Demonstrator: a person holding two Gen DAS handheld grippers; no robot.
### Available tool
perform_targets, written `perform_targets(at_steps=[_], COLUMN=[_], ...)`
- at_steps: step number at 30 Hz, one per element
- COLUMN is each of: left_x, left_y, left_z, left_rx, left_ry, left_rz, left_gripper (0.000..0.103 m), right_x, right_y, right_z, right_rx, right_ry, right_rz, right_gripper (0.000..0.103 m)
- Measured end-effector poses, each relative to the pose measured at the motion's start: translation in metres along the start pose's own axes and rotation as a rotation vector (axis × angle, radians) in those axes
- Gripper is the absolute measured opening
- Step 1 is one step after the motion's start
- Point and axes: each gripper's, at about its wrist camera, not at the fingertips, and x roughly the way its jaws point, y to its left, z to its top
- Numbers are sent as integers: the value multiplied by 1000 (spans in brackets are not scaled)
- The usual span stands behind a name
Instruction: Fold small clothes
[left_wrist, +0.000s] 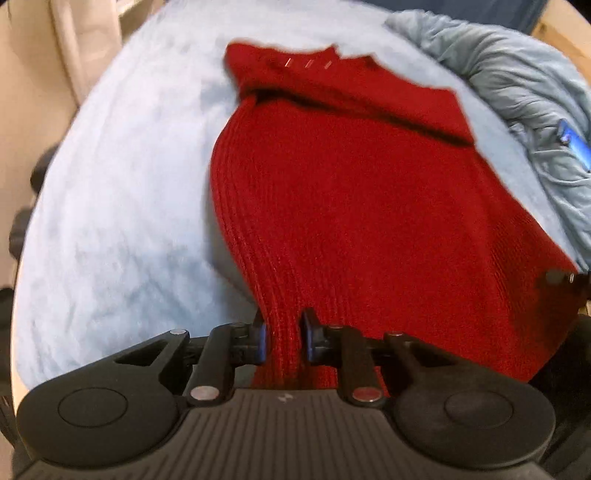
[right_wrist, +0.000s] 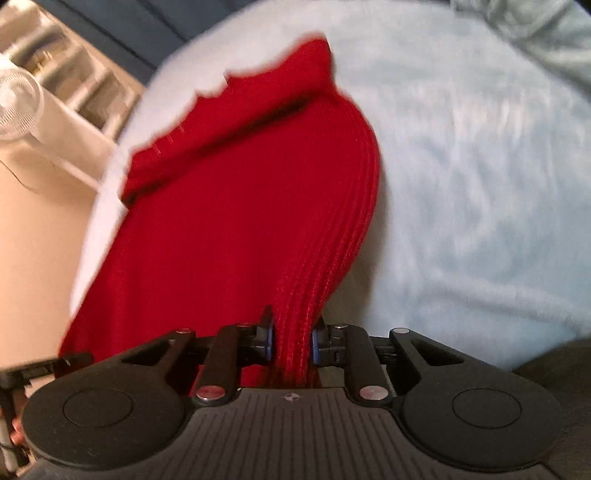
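Observation:
A red ribbed knit garment (left_wrist: 351, 192) lies spread on a pale blue fleece blanket (left_wrist: 122, 192). Its far end is folded over, with small white stitches showing. My left gripper (left_wrist: 283, 339) is shut on the near left corner of the garment, which is lifted off the blanket. My right gripper (right_wrist: 291, 341) is shut on the near right corner of the same red garment (right_wrist: 236, 206), also lifted above the pale blanket (right_wrist: 472, 177). The right gripper's body shows at the right edge of the left wrist view (left_wrist: 565, 280). Both views are blurred.
A crumpled grey-blue cloth (left_wrist: 517, 85) is heaped at the far right of the blanket, with a small blue object (left_wrist: 574, 142) on it. A white fan (right_wrist: 16, 107) and white shelving (right_wrist: 74, 74) stand beyond the blanket's left edge.

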Motion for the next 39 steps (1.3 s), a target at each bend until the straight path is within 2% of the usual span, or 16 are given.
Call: perform_targets(at_steps=[4, 5, 6, 9, 14, 18, 23, 27, 30, 34, 36, 38, 39], left_x=[-33, -40, -46, -60, -74, -76, -72, -74, -75, -55, -36, -8, 7], left_y=[-4, -3, -3, -9, -15, -7, 14, 28, 41, 45, 40, 39, 42], left_z=[-3, -7, -12, -31, -74, -107, -107, -72, -18, 94, 160, 221, 247], left_rx=[-20, -20, -19, -24, -28, -92, -179, -248, -288, -271, -252, -281, -306], left_ry=[-53, -66, -76, -87, -87, -58, -26, -24, -42, -97, -133, -159, -168], left_rz=[-48, -50, -51, -64, -74, -85, -90, -109, -113, -94, -58, -26, -1], left_gripper=[17, 17, 9, 8, 8, 8, 8, 8, 8, 8, 8, 8, 12], right_x=[-40, -50, -57, -72, -97, -106, -103, -101, -99, -71, -45, -13, 5], right_y=[14, 17, 20, 18, 4, -12, -21, -14, -8, 6, 12, 11, 3], right_z=[12, 10, 10, -4, -52, -85, -90, -64, -18, 79, 130, 176, 198], right_rx=[-13, -22, -29, -32, -14, 55, 111, 128, 131, 100, 106, 168, 222], right_ry=[-83, -99, -108, -122, -99, -64, -18, 15, 20, -7, -28, -40, -39], right_rz=[37, 42, 41, 43, 69, 56, 37, 58, 82, 84, 63, 28, 20], right_gripper=[18, 17, 17, 17, 17, 17, 17, 17, 17, 17, 17, 20, 25])
